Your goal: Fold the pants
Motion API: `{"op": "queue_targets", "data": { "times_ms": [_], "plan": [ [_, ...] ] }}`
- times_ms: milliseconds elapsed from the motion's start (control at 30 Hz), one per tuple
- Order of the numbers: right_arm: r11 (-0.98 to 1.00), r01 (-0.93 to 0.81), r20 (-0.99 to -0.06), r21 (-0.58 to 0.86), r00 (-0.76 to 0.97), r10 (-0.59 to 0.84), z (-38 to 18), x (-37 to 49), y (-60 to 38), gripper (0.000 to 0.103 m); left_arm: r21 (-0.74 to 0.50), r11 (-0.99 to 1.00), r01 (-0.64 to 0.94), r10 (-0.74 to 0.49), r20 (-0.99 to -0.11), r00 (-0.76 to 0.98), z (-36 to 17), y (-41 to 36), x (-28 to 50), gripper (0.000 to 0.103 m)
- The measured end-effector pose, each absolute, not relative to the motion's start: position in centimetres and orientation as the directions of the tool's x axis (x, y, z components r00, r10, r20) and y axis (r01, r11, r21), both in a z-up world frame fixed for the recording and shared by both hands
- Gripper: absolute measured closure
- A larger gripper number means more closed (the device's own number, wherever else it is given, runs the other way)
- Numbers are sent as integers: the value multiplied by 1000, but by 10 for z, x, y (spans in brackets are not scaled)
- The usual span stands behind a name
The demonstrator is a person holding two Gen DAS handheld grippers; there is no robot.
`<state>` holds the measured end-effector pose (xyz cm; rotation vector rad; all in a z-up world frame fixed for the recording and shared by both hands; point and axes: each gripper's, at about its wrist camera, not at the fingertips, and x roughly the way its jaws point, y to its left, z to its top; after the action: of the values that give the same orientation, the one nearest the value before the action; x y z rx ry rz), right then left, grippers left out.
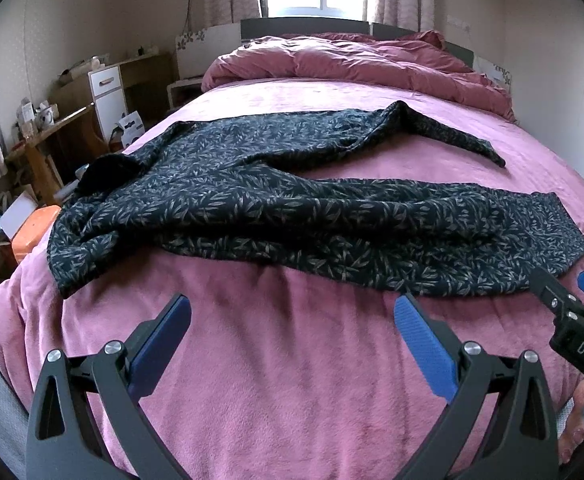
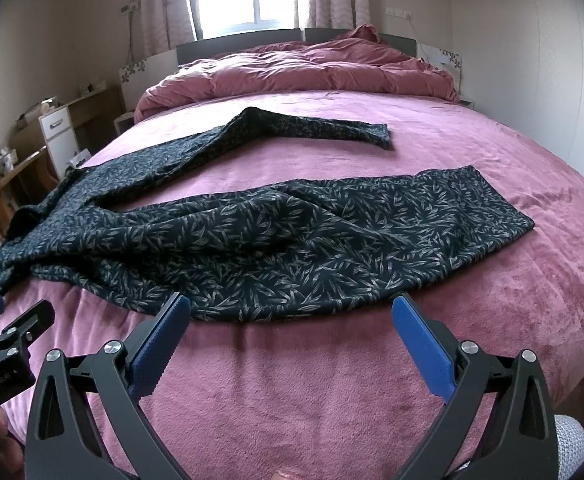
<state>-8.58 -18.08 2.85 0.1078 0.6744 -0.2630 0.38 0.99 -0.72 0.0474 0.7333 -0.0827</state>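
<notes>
Waistband end, far left: the pants are being spread across the bed, with the bunched waist end lying at the left edge, where it appears to be draping over the side. A pull from the right is being judged likely to drag it unevenly, or a nudge to send it sliding off.

Left hand-held gripper: it is being held wide open over bare blanket, just short of the near edge of the cloth, and nothing is being gripped. If it is closed too low, the plush blanket is likely to be pinched along with the fabric.

Near leg, centre: it is lying rumpled, with raised folds running along it. Creases are being judged likely to get trapped if folding is started before it is smoothed.

Far leg: it is lying well apart from the near leg, angled and humped in the middle. A skewed stack is being risked if the legs are brought together from one end only.

Right hand-held gripper: it is being held wide open and empty, near the hem side of the near leg. Only the top layer is being risked in a shallow grasp.
</notes>
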Motion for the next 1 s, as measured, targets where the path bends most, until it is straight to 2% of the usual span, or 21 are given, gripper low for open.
{"op": "queue_targets", "data": {
  "times_ms": [467, 633, 800, 1000],
  "plan": [
    [962, 272, -631, 17, 749, -201, 29, -86, -182, 3, 15, 995, 94, -59, -684, 727, -12, 8, 6, 2],
    [959, 282, -628, 12, 748, -212, 29, -87, -182, 3, -15, 993, 118, -94, -700, 708, -17, 13, 9, 2],
    [950, 312, -624, 31, 748, -225, 31, -87, -194, 3, 17, 999, 40, -17, -700, 714, -20, 32, 14, 2],
    [938, 324, -644, 126, 745, -172, 27, -83, -216, 3, -126, 992, -27, -71, -712, 699, -29, 83, 21, 2]
  ]
}}
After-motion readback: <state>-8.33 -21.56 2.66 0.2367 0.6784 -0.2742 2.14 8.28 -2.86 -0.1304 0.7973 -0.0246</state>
